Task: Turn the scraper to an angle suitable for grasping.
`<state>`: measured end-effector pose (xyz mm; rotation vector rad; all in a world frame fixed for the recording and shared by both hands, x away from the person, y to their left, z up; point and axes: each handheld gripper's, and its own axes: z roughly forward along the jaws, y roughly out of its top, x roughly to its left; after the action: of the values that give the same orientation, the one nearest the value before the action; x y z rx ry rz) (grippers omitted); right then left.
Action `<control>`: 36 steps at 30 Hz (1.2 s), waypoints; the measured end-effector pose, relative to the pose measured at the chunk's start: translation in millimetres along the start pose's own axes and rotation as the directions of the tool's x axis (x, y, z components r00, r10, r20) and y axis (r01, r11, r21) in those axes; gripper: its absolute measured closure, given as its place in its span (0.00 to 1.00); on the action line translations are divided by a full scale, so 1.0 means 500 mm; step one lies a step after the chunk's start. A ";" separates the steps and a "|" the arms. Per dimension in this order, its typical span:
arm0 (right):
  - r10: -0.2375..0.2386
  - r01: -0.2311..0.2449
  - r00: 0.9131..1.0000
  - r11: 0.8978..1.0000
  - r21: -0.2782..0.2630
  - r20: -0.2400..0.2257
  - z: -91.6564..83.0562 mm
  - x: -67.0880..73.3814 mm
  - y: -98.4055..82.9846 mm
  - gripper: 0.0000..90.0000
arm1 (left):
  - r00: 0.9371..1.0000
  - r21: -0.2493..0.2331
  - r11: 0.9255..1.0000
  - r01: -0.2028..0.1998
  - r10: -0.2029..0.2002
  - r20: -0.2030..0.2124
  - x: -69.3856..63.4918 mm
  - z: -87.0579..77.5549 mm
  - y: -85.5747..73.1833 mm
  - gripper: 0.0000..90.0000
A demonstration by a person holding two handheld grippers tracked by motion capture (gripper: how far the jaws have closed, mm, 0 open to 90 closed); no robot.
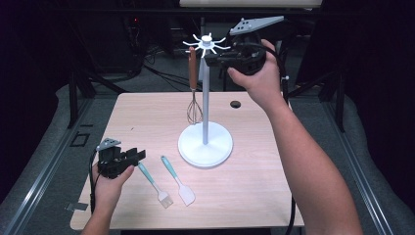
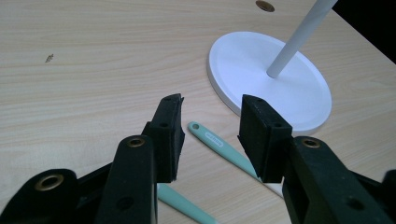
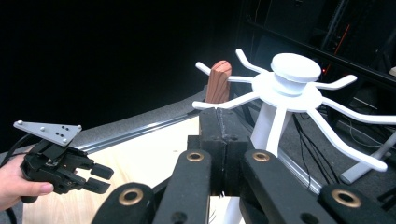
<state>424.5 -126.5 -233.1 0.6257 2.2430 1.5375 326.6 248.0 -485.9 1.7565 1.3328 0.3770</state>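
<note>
Two claws are at work. Our right claw (image 1: 215,59) is up by the top of the white rack (image 1: 205,139), jaws pressed together and holding nothing, right beside the arm where the wooden-handled whisk (image 1: 194,90) hangs; whether it touches that arm we cannot tell. Our left claw (image 1: 136,157) rests low on the surface (image 1: 254,191), jaws spread and empty, over the teal spatula (image 1: 178,179) and brush (image 1: 154,185).

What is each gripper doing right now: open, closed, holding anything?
Left gripper: open, holding nothing, above the teal-handled utensils.
Right gripper: closed, empty, beside the white rack's top.
</note>
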 end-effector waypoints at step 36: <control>0.024 -0.030 0.999 0.981 0.190 0.033 0.050 0.078 -0.269 0.97 | 1.000 0.013 1.000 -0.007 0.007 0.022 -0.003 0.039 0.016 0.66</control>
<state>383.0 -128.1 -369.3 0.7311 2.3853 1.3252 344.5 237.5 -490.4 1.7719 1.3162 0.3524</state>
